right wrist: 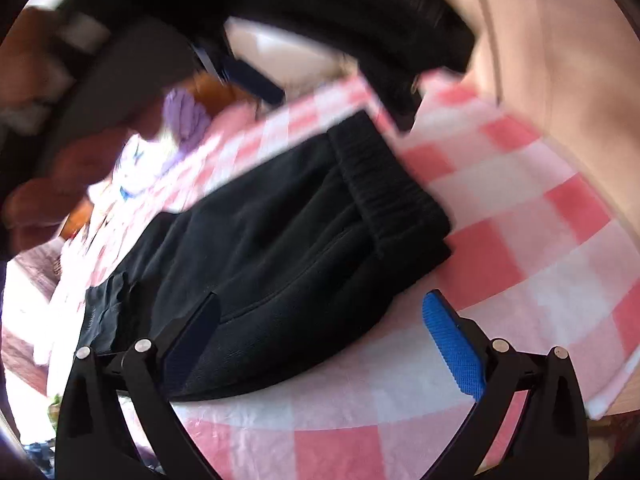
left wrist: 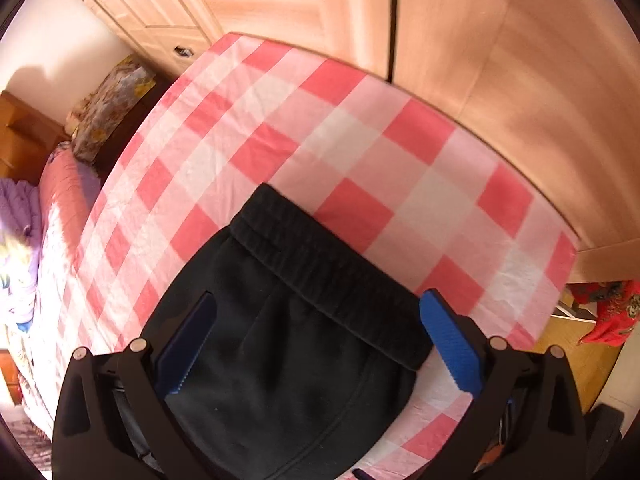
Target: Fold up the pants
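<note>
Black pants lie on a pink-and-white checked cloth, their ribbed elastic waistband toward the far side. My left gripper hovers straight above them, its blue pads spread wide with nothing pressed between them. In the right wrist view the same pants stretch off to the left, waistband at the right end. My right gripper stands open over their near edge, touching nothing. A blurred dark sleeve crosses the top of that view.
A wooden wardrobe stands close behind the cloth's far edge. A bed with pink and purple bedding lies to the left. A floral box sits beyond the cloth. A red cloth hangs at right over wooden floor.
</note>
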Demonstrator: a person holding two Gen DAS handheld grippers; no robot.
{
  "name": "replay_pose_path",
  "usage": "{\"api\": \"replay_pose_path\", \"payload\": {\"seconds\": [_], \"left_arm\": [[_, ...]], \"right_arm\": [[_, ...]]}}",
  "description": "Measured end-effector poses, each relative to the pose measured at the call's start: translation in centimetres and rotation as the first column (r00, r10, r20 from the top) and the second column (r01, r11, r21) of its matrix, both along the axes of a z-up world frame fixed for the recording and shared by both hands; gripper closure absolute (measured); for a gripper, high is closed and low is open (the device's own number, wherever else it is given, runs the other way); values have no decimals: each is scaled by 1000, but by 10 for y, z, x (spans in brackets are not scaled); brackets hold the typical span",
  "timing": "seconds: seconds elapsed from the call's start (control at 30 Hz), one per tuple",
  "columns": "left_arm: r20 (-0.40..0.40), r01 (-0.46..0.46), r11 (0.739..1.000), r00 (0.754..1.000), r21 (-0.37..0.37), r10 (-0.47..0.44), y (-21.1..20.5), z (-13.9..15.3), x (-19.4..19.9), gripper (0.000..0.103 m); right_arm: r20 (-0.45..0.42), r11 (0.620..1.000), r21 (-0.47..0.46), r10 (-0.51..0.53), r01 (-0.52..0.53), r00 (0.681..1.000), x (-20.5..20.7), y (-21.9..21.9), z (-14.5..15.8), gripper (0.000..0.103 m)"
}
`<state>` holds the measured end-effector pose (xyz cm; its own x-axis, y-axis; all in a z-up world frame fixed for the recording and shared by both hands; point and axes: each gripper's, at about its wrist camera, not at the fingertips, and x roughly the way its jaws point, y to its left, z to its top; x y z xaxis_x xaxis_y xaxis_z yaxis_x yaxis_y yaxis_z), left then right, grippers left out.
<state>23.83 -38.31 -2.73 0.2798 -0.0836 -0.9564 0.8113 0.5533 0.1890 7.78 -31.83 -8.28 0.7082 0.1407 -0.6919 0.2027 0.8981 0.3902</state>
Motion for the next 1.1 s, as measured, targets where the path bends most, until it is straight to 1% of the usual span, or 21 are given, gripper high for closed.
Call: {"api": "replay_pose_path", "payload": {"seconds": [0.07,0.13,0.17,0.2,0.23,0.3,0.33,0.43,0.47,0.53,0.6,0.67,0.7,0.73,0.8,0.9,0.97,1.0,1.03,1.07,1.1], "left_arm": [[-3,-5,1000,1000,6,5,1,2,4,1],[-11,-17,1000,1000,3,17,3,4,8,1],[-18,-21,1000,1000,-1,21,4,5,10,1],[-35,-27,1000,999,-3,27,5,6,13,1],[-50,-32,999,998,-4,32,5,5,16,1],[-86,-42,999,995,1,42,4,2,19,1],[-110,-43,999,993,5,44,3,-1,21,1],[-153,-48,998,987,39,54,-6,-14,22,1],[-163,-51,997,985,50,58,-10,-18,22,1],[-179,-62,995,981,84,76,-19,-26,21,1],[-158,-50,988,985,144,73,-27,-33,16,1],[-106,-25,973,993,229,51,-36,-41,8,1],[-83,-12,958,996,286,38,-39,-46,4,1],[-67,-4,948,997,319,26,-40,-50,3,1],[-15,-5,914,1000,406,12,-41,-59,1,1],[-31,20,877,1000,480,-6,-41,-72,-4,1],[7,48,825,998,563,-62,-39,-86,-11,1],[45,43,795,995,605,-88,-36,-92,-14,1],[64,38,787,993,616,-97,-33,-94,-14,14],[69,36,788,993,614,-99,-30,-93,-14,55],[62,32,797,994,603,-86,-26,-88,-12,69]], "right_arm": [[-85,997,67,55,-49,995,21,3,-17,4],[-49,998,61,37,-34,998,23,9,-21,4],[-21,998,58,13,-12,1000,21,9,-22,18],[7,996,82,-21,20,1000,19,8,-25,46],[31,994,97,-59,55,998,15,6,-28,62],[82,986,147,-92,79,992,7,3,-36,69],[109,988,126,-99,85,989,3,6,-36,70],[200,993,-55,-92,105,976,-9,32,-27,74],[229,984,-137,-83,117,970,-11,44,-20,74],[255,964,-236,-64,126,965,-13,61,-14,74],[267,948,-288,-54,134,962,-14,66,-10,75],[275,932,-337,-40,135,960,-15,72,-8,75],[279,926,-351,-36,137,960,-15,70,-5,75],[282,920,-368,-30,137,959,-14,72,-4,75],[295,905,-404,-10,134,955,-14,82,-2,77],[309,881,-454,18,131,951,-14,94,3,77],[307,868,-482,42,117,951,-16,100,5,78],[304,867,-486,49,111,951,-15,104,5,78],[297,869,-485,57,99,953,-16,105,4,77],[285,871,-484,61,89,956,-16,106,4,74],[278,873,-481,63,82,959,-17,105,4,70]]}}
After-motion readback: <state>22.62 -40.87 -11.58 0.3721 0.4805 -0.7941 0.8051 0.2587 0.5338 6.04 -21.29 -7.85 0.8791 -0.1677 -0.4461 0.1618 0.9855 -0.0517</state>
